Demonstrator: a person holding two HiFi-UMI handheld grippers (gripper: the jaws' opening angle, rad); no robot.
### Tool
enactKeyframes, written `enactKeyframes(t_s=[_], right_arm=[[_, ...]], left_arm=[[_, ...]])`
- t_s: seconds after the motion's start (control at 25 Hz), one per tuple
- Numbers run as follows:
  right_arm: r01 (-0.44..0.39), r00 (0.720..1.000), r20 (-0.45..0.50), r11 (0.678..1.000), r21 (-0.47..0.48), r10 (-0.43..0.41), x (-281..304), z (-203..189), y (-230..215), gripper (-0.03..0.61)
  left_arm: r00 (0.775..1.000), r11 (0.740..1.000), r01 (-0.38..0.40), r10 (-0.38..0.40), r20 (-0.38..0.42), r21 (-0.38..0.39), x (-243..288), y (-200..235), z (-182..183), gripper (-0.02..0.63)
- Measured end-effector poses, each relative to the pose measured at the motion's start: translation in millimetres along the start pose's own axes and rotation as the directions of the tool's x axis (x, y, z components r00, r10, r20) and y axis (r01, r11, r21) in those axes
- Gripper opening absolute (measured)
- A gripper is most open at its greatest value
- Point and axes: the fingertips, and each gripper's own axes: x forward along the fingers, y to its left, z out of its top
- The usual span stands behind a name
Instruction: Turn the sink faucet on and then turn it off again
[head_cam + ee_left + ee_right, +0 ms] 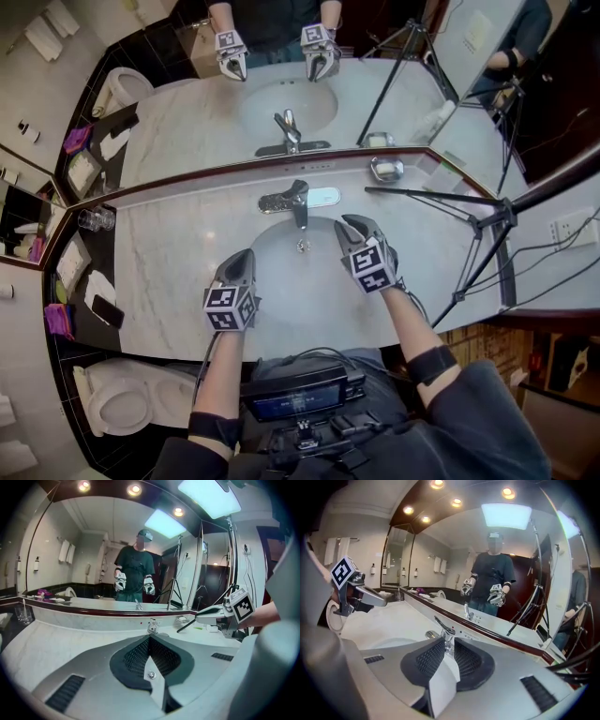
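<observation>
The chrome faucet (298, 200) stands behind the white basin (281, 300), its lever lying to the left; I see no water running. My right gripper (350, 223) hovers over the basin's right side, just right of the spout and apart from it. In the right gripper view my right gripper (447, 644) shows a narrow gap between its pads with nothing in it, and the faucet (443, 632) stands beyond. My left gripper (246, 254) hangs over the basin's left rim. The left gripper view shows my left gripper (150, 639) shut and empty, aimed at the faucet (152, 626).
A wall mirror (281, 103) behind the counter repeats the scene. A black tripod (469, 225) leans across the counter's right side near a soap dish (385, 170). A glass (94, 219) and a phone (106, 311) sit at the left, with a toilet (117, 398) below.
</observation>
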Motion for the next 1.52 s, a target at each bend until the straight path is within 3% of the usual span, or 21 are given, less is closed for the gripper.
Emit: enactKeyframes(t_s=[0.24,0.56,1.04,1.52], right_arm=[[-0.075,0.997,-0.025,0.975,-0.208,0.072,39,18,16,0.186],[-0.125,0.992,-0.079,0.894,-0.430,0.100,83,38,31,0.250],[-0.246,0.968,-0.186,0.757,-0.605,0.167,138,36,59,0.247],[-0.264,0.962,-0.233,0.701,-0.663,0.142,160,21,72,0.149]], left_arm=[[1.000,1.000,-0.006,0.006,-0.004,-0.004,5,5,-1,0.003],[1.000,1.000,-0.010,0.009,-0.010,-0.013,10,9,-3,0.003],[0.999,0.998,-0.039,0.038,-0.015,-0.039,13,24,-9,0.003],[0.997,0.996,-0.065,0.063,-0.036,-0.068,11,41,-23,0.003]])
